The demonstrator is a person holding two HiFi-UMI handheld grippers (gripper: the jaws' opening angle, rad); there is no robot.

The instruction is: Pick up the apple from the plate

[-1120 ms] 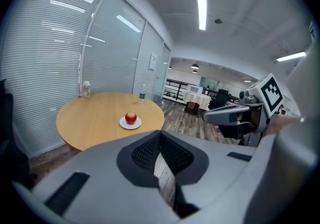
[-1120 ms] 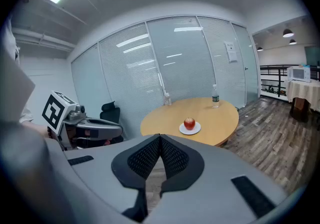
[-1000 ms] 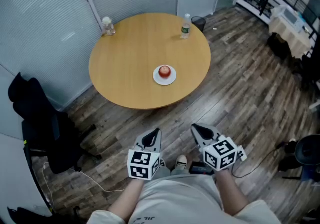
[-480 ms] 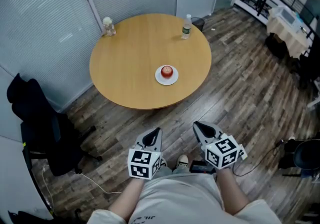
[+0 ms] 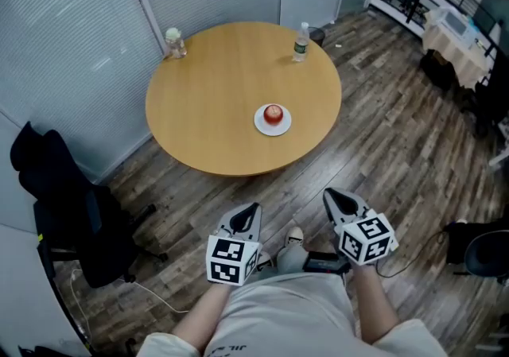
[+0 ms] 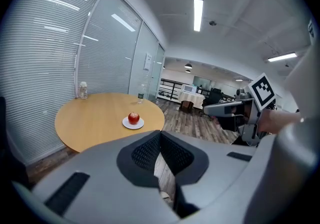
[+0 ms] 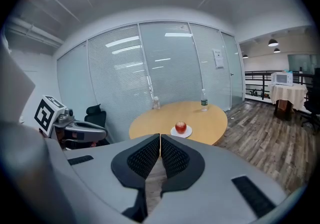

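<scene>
Both closed and empty, the left gripper (image 5: pixel 251 209) and right gripper (image 5: pixel 331 196) hang short of the table (image 5: pixel 207 101). The right one has edged rightward since a second ago; the apple (image 5: pixel 273 114) stays on its plate (image 5: pixel 261 124).

The left claw (image 6: pixel 160 134) fills the lower centre of the frame, its two dark ribbed pads pressed together with nothing between them. Beyond it, at middle left, stands a round wooden worktop (image 6: pixel 90 118) with a red apple (image 6: pixel 133 117) on a small white plate (image 6: pixel 133 124) near its right edge. Two bottles (image 6: pixel 82 90) (image 6: pixel 140 94) stand at its far rim. At the right edge the right claw (image 6: pixel 220 110) points left, well apart from the worktop.
</scene>
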